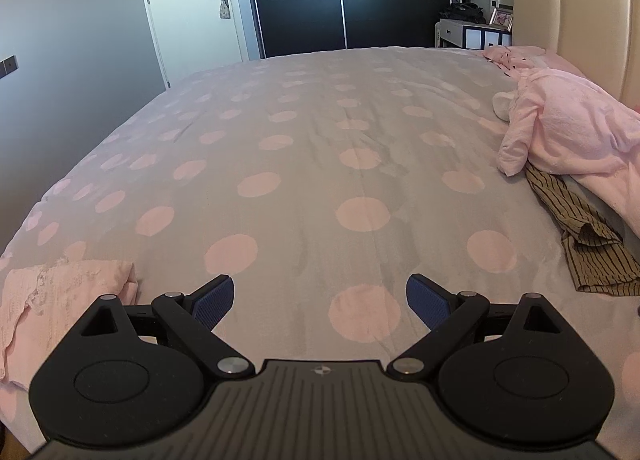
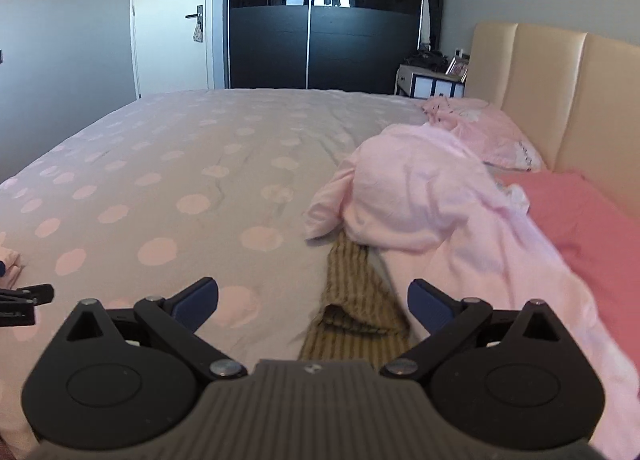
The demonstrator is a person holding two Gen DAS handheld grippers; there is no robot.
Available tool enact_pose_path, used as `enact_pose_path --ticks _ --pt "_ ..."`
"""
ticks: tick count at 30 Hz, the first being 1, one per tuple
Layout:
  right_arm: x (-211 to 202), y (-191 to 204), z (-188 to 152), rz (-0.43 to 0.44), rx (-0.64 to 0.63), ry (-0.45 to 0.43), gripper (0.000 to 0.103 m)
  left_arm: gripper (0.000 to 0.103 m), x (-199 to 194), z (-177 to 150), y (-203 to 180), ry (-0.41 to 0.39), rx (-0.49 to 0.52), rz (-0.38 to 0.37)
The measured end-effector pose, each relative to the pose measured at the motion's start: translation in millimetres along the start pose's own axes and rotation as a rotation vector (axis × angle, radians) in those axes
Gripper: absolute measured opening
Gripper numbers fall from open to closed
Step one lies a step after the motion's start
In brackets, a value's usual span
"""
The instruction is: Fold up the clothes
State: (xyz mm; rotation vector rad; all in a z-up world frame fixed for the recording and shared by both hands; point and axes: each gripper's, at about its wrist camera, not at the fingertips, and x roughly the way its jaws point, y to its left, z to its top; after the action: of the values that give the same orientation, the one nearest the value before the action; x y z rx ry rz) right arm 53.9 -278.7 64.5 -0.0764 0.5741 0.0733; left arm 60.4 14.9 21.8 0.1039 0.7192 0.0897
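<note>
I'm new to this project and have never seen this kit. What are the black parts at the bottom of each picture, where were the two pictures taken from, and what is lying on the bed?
Each picture comes from a fisheye camera fixed on a hand-held claw, looking forward along its two blue-padded fingers. A person holds one in each hand; no robot arm is involved. One picture is from the left claw, the other from the right claw. Both are open and hold nothing.

They hover over a bed with a grey cover with pink dots. By the left claw lies a folded pale pink garment. Near the headboard sits a heap of unfolded pink clothes, with a brown striped garment sticking out beneath it, right in front of the right claw. That one is probably next.
</note>
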Motion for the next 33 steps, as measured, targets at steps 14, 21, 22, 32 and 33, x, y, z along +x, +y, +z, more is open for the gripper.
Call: enact_pose_path --ticks 14,21,22,32,33 --pt "107.2 -132.8 36.1 -0.179 -0.013 0.054 0.070 0.095 52.7 -2.6 23.3 0.077 -0.042 0.082" --pt "154.7 -169.5 47.9 -0.213 0.033 0.122 0.018 0.095 71.0 -9.0 21.6 0.121 -0.037 0.085" --pt "157.2 -171.8 48.3 -0.204 0.050 0.129 0.009 0.095 71.9 -8.5 20.7 0.120 -0.036 0.079" --pt "102.7 -106.9 78.1 -0.049 -0.032 -0.007 0.003 0.094 53.5 -1.6 17.3 0.062 -0.042 0.034" --pt "94.4 -92.6 83.4 -0.013 -0.051 -0.014 0.003 0.094 48.9 -0.3 18.3 0.050 -0.045 0.032"
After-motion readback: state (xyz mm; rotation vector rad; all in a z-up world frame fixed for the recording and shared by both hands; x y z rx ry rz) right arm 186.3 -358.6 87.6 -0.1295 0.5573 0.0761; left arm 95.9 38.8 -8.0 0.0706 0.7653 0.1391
